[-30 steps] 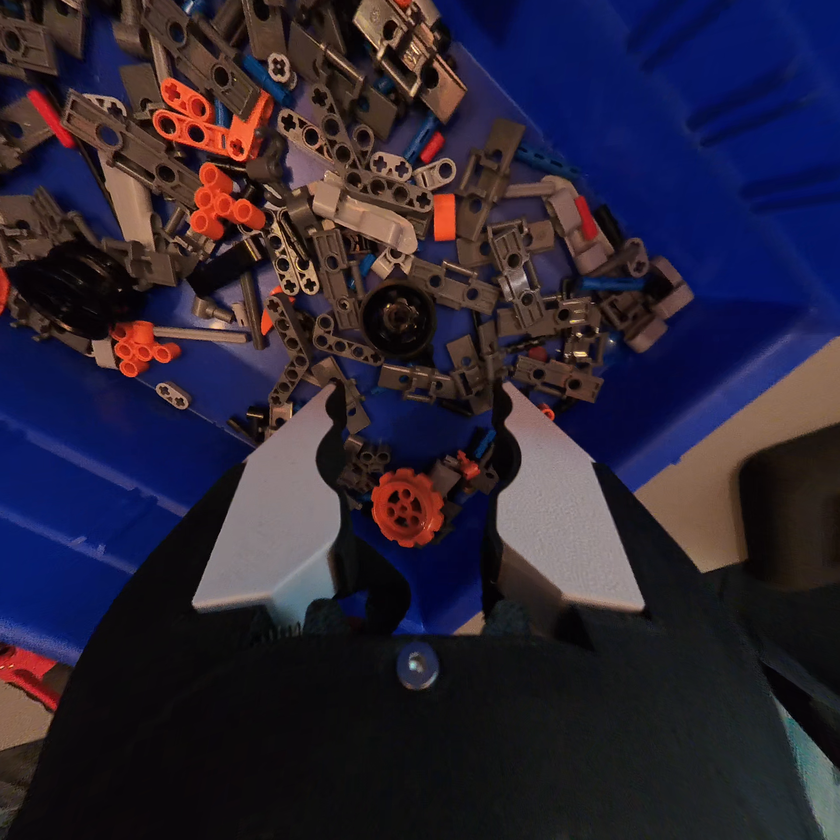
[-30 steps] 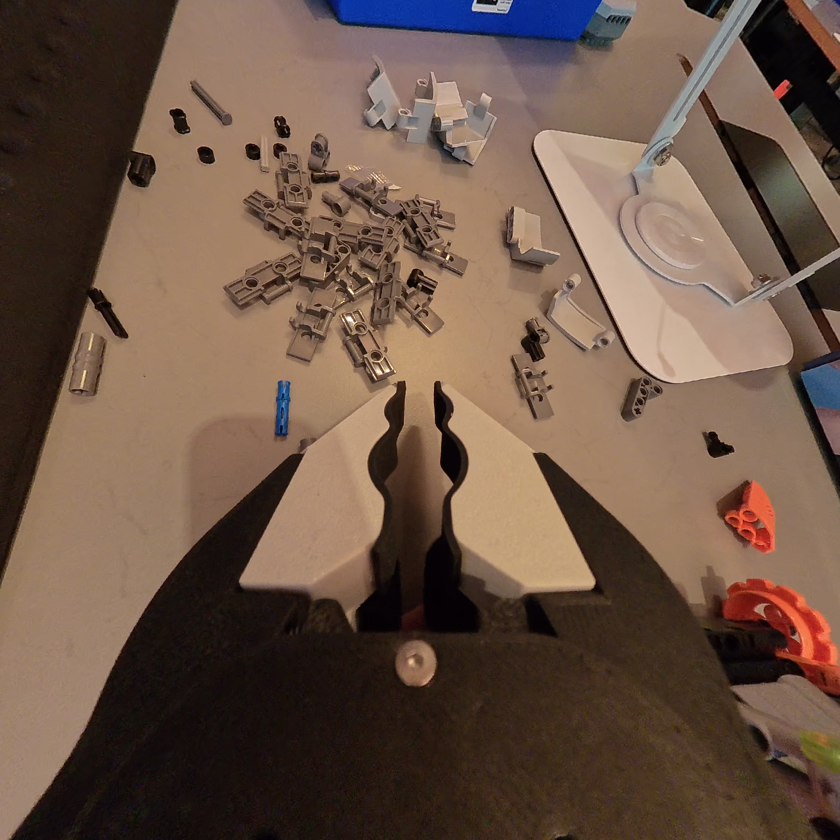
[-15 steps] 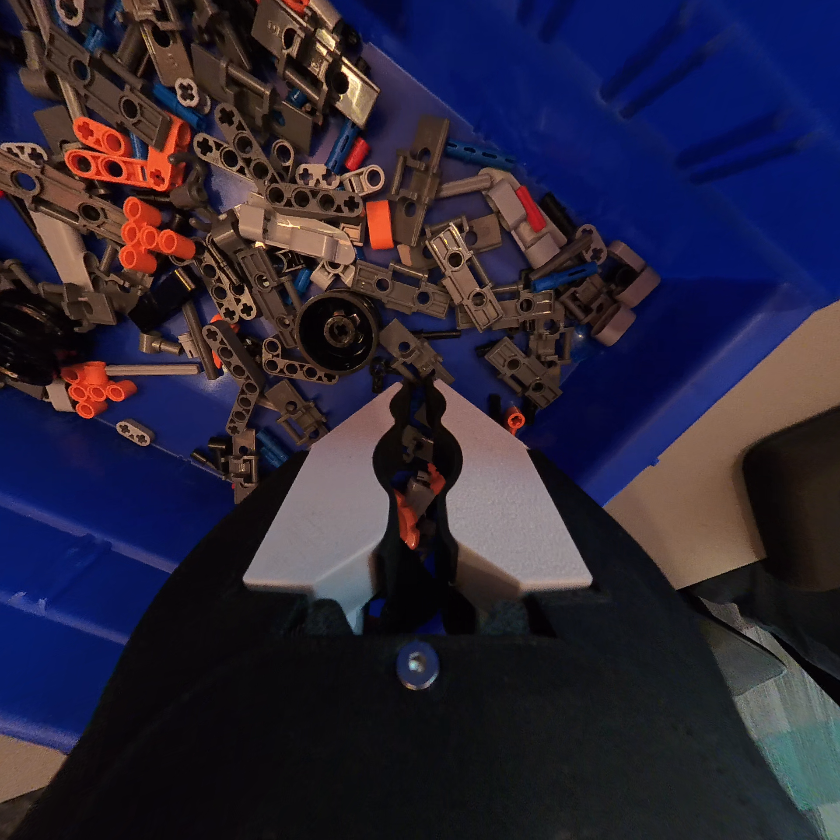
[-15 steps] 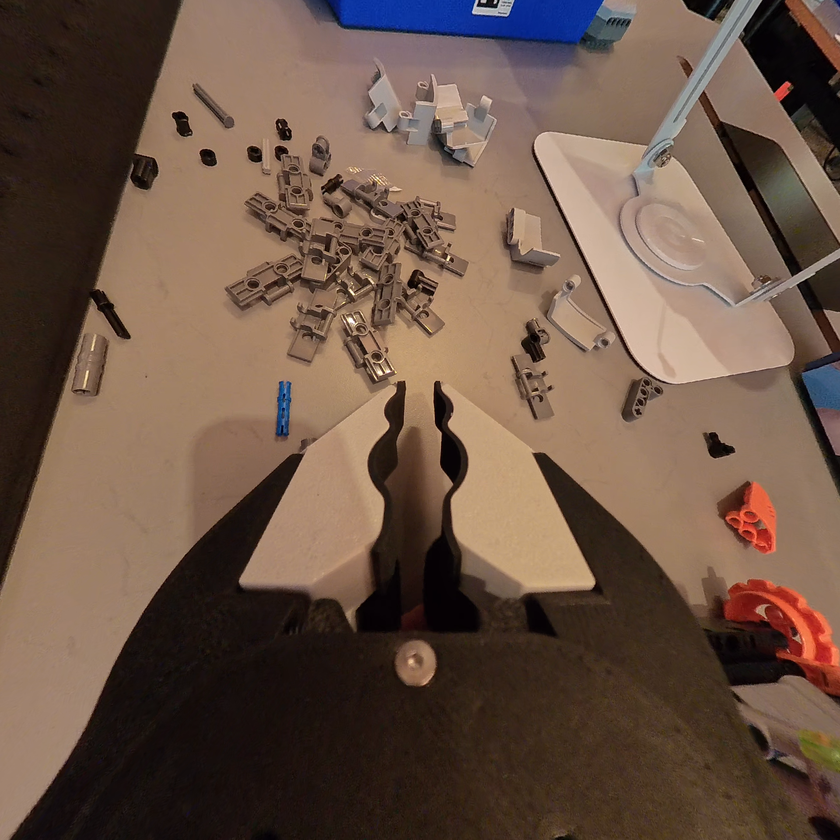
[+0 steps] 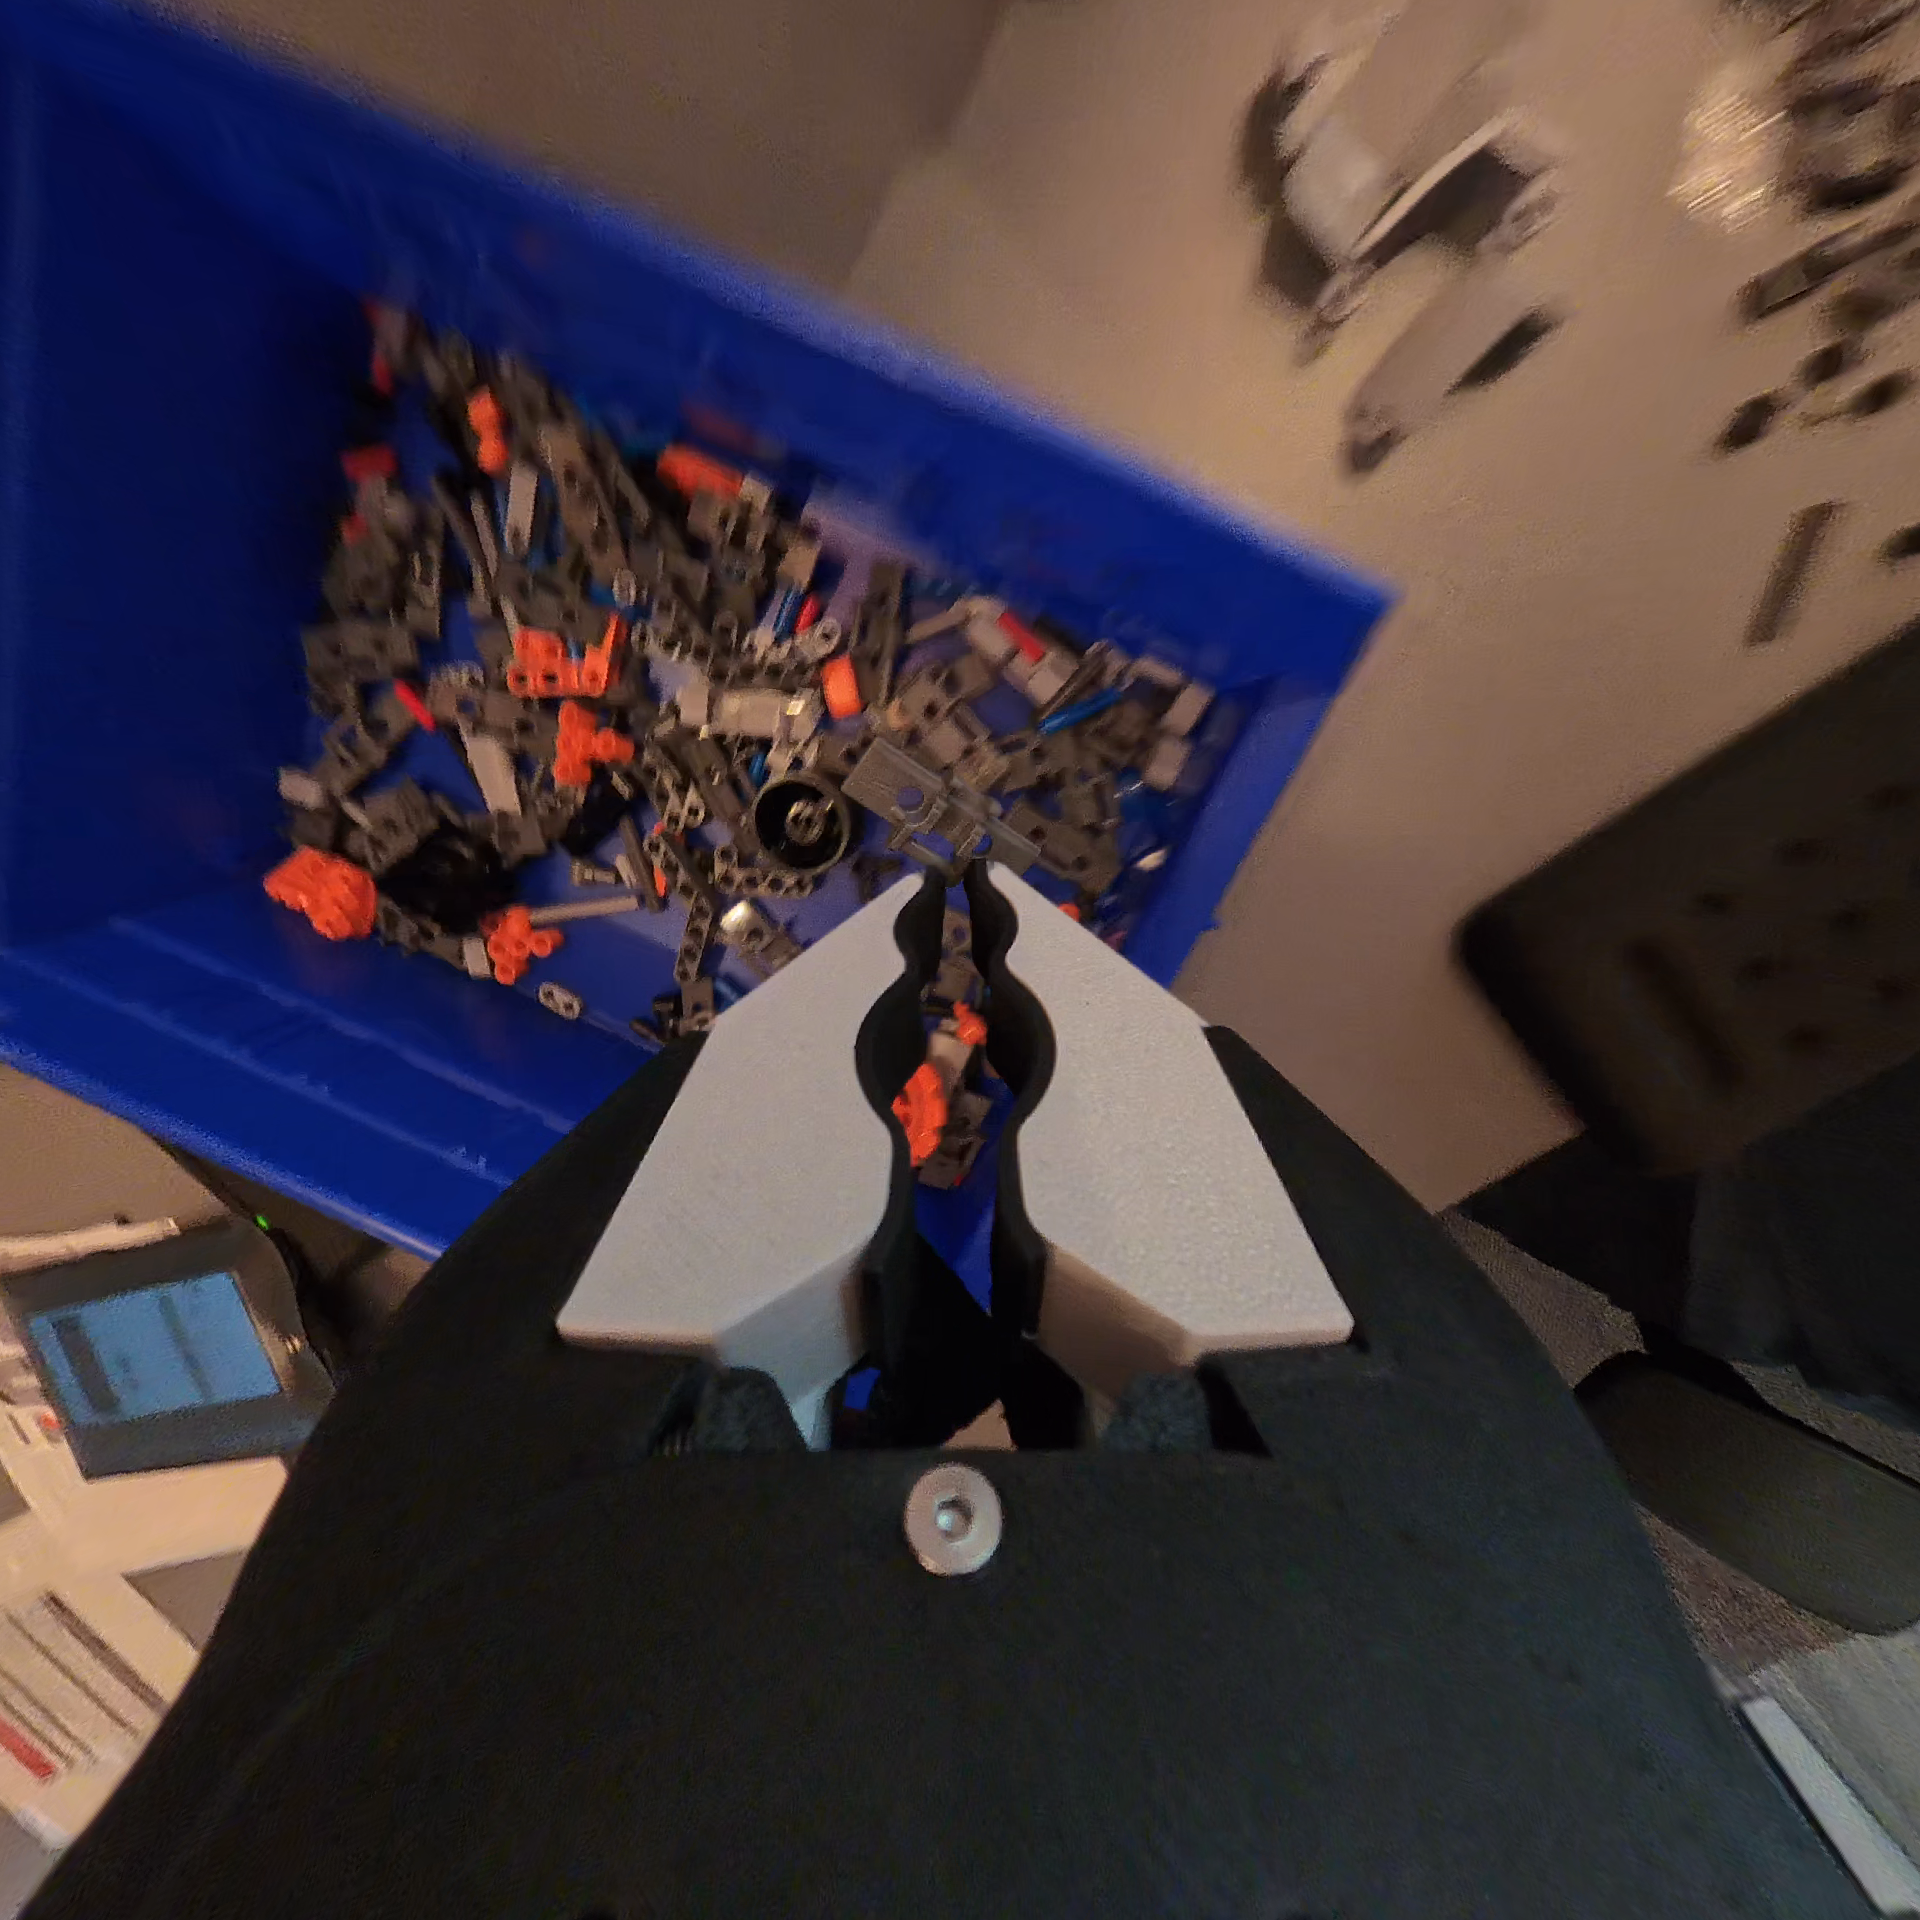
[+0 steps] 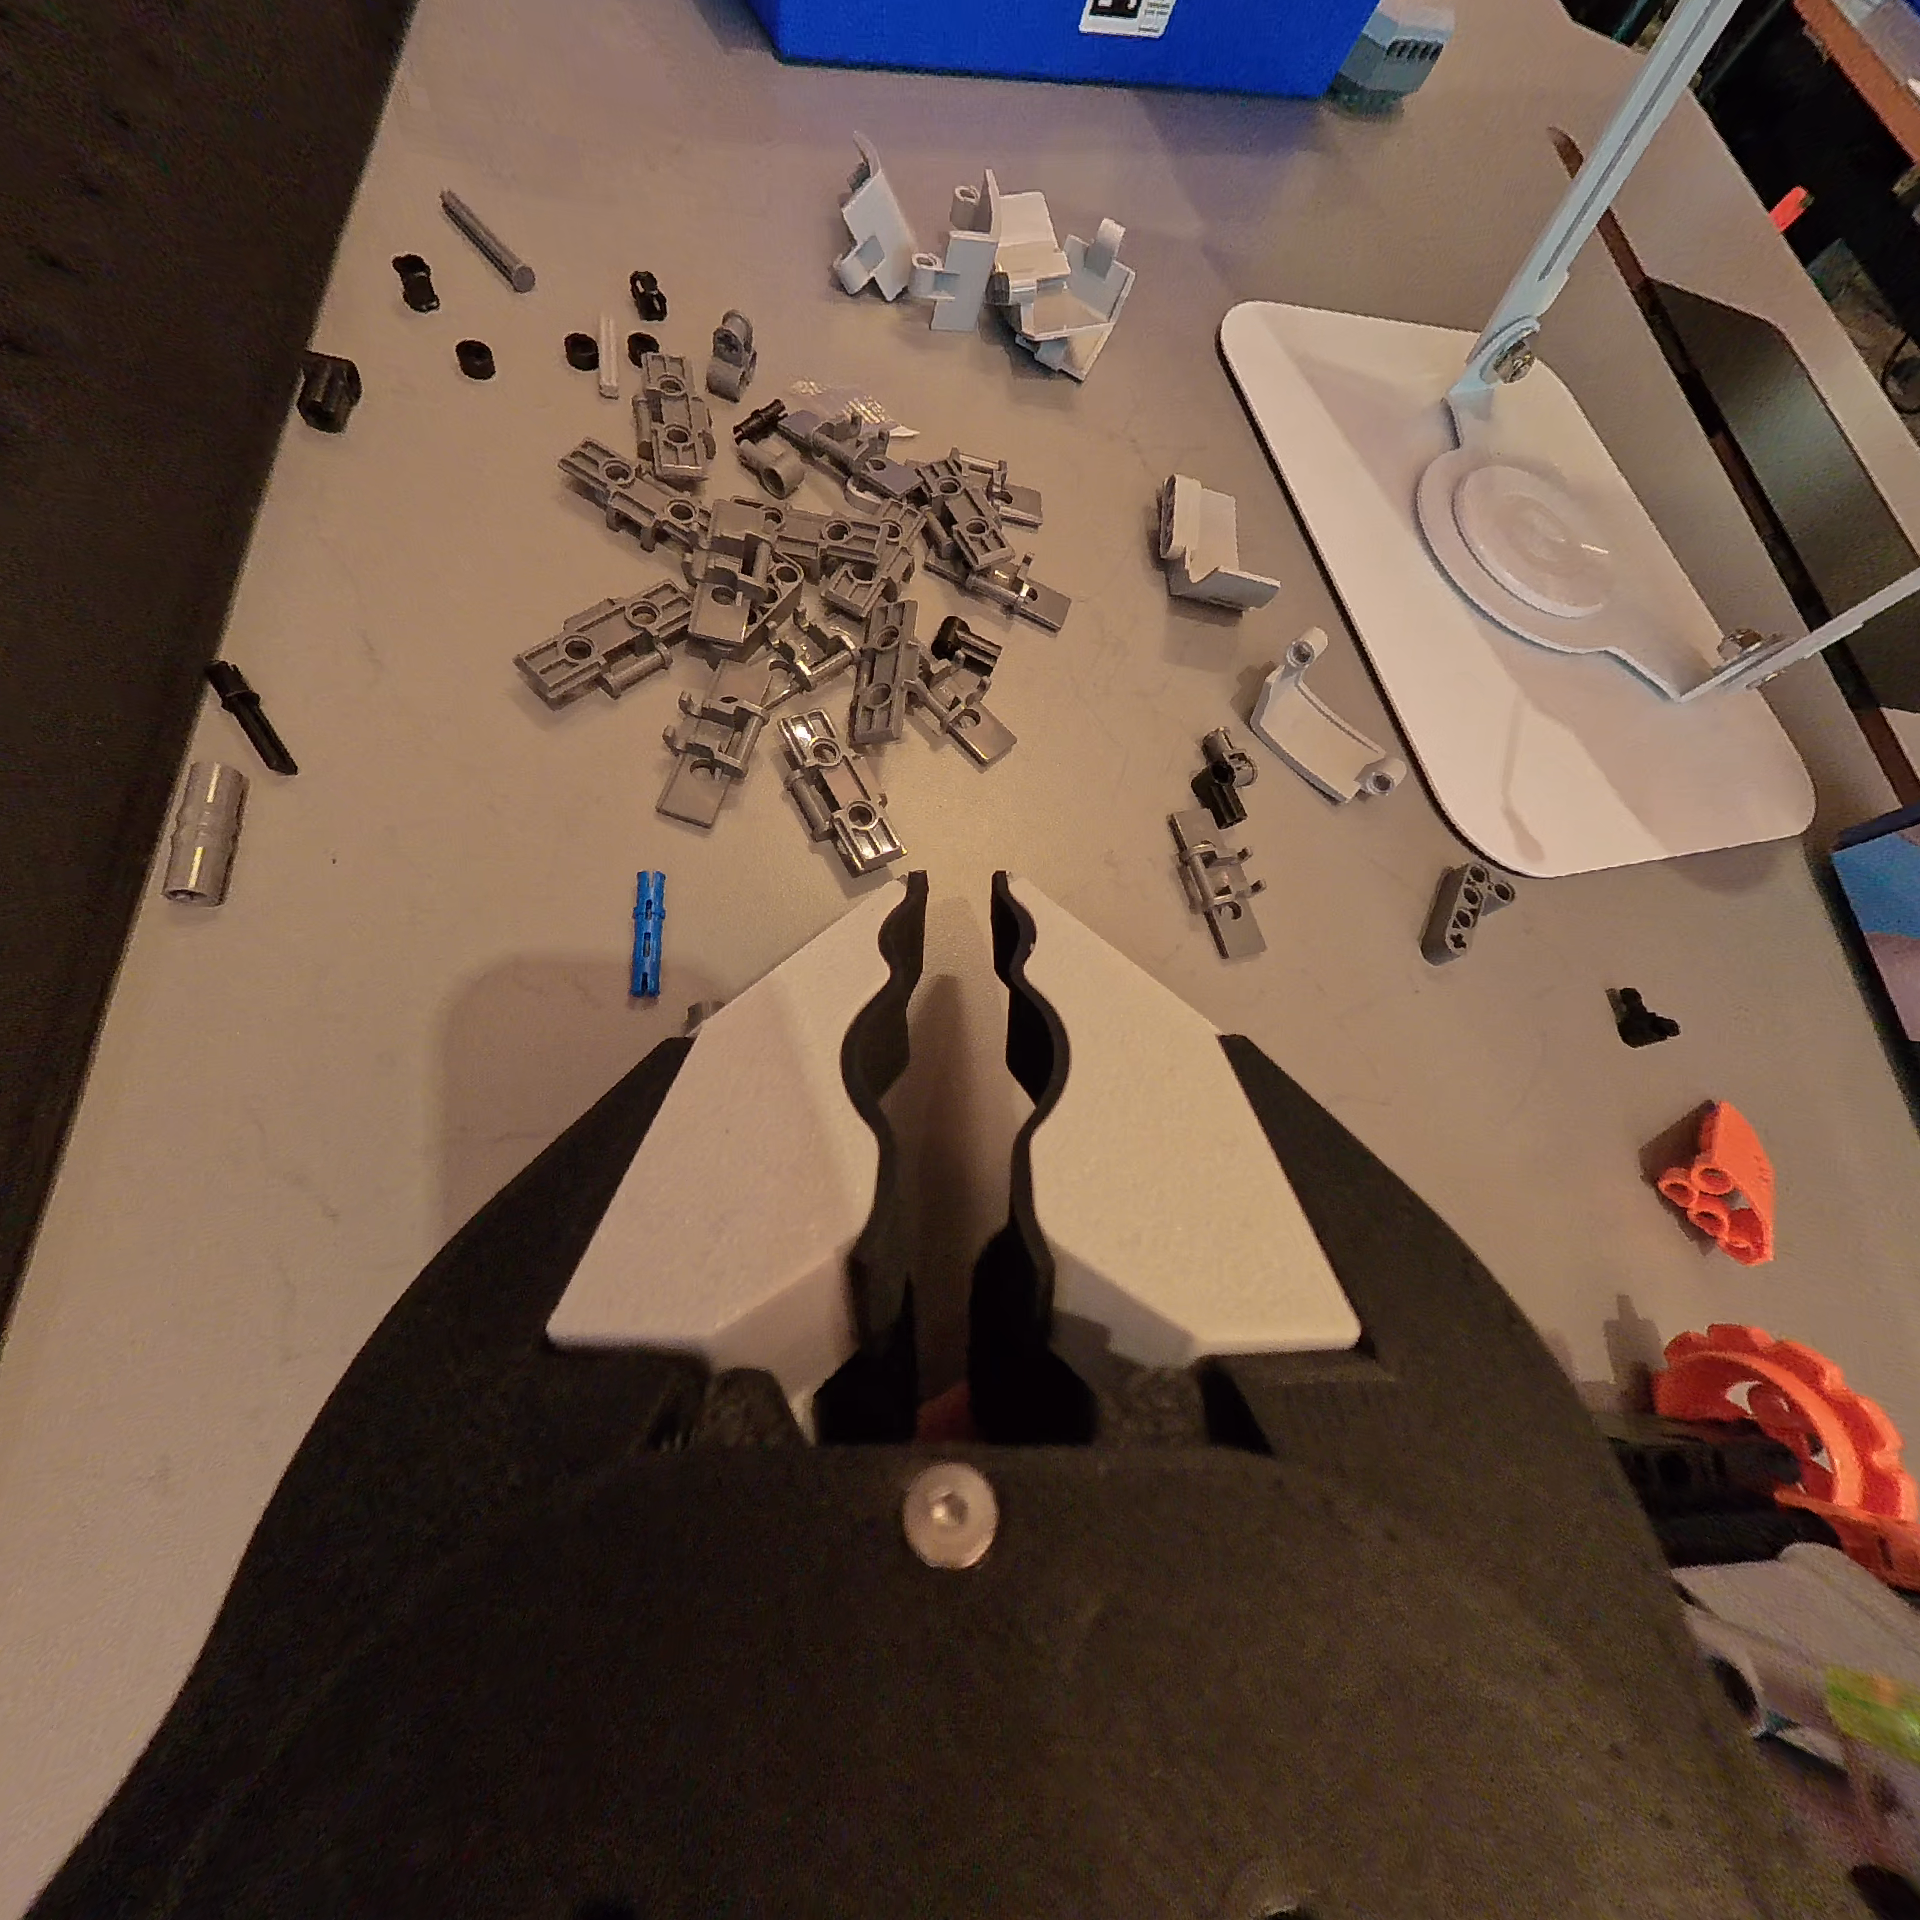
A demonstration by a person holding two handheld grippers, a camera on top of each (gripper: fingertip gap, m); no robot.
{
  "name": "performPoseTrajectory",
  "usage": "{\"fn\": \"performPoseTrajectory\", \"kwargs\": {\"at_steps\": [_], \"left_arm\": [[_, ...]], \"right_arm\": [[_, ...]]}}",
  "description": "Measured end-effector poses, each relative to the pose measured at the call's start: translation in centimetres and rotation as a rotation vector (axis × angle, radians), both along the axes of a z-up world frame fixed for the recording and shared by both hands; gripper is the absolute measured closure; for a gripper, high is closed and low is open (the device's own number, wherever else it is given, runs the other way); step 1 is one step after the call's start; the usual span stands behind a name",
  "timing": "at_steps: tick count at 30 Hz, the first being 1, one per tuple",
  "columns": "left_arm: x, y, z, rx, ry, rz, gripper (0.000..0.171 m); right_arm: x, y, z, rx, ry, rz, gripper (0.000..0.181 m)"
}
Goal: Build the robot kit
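- Left wrist view: the left gripper is pinching a flat grey plastic connector piece at its fingertips, above the blue plastic bin of mixed parts lying beyond.
- Right wrist view: the right gripper is hovering narrowly parted and empty, with a heap of grey plastic connector plates just ahead on the grey table.

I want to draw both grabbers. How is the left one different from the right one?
The left gripper is shut on a grey plate piece; the right gripper holds nothing, its jaws slightly apart. The left one hangs above the blue bin of mixed parts; the right one hangs over the table near a grey pile. Both have grey fingers with wavy black pads.
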State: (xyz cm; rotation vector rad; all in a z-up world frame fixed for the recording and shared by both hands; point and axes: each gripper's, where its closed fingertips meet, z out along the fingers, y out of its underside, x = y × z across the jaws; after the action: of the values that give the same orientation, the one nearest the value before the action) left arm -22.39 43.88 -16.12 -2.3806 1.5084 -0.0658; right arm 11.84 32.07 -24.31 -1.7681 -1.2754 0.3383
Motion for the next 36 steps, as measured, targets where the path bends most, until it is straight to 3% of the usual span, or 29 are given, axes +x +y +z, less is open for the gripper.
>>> {"fn": "performPoseTrajectory", "kwargs": {"at_steps": [4,9,12,14,16,19,21,23,25,30,34,36], "left_arm": [[6.7,-3.7,2.7,0.015,-0.085,-0.183,0.167],[15.8,-8.4,-1.1,-0.044,-0.084,-0.422,0.167],[18.3,-9.2,-3.8,-0.114,-0.089,-0.482,0.163],[19.2,-8.9,-4.9,-0.152,-0.094,-0.457,0.14],[18.6,-7.5,-4.5,-0.103,-0.074,-0.437,0.132],[15.9,-5.5,-0.8,-0.063,-0.128,-0.353,0.134],[12.3,-3.1,1.9,0.008,-0.118,-0.26,0.14],[6.9,-1.2,2.4,-0.009,-0.037,-0.135,0.137],[2.4,0.7,1.5,-0.015,0.024,-0.022,0.134],[-4.9,1.2,-5.2,-0.144,0.245,0.06,0.104],[-6.2,1.4,-8.5,-0.185,0.319,0.078,0.085],[-6.5,1.5,-9.3,-0.192,0.351,0.081,0.086]], "right_arm": [[0.0,0.0,0.0,0.0,0.001,-0.002,0.171],[0.0,0.0,0.0,0.002,-0.003,0.0,0.171],[0.0,0.0,0.0,0.005,-0.005,0.001,0.171],[0.0,-0.1,0.0,0.003,-0.005,0.002,0.171],[0.0,-0.1,0.0,0.003,-0.003,0.004,0.171],[0.0,-0.1,0.0,0.0,-0.002,0.005,0.171],[0.0,-0.1,0.0,-0.004,0.001,0.003,0.171],[0.0,-0.1,0.0,-0.005,0.0,0.003,0.171],[0.0,-0.1,-0.1,-0.004,-0.004,0.003,0.171],[0.0,0.0,-0.1,0.001,-0.007,0.0,0.171],[0.0,0.0,-0.1,0.0,-0.006,-0.001,0.171],[0.0,0.0,-0.1,-0.001,-0.005,0.0,0.171]]}}
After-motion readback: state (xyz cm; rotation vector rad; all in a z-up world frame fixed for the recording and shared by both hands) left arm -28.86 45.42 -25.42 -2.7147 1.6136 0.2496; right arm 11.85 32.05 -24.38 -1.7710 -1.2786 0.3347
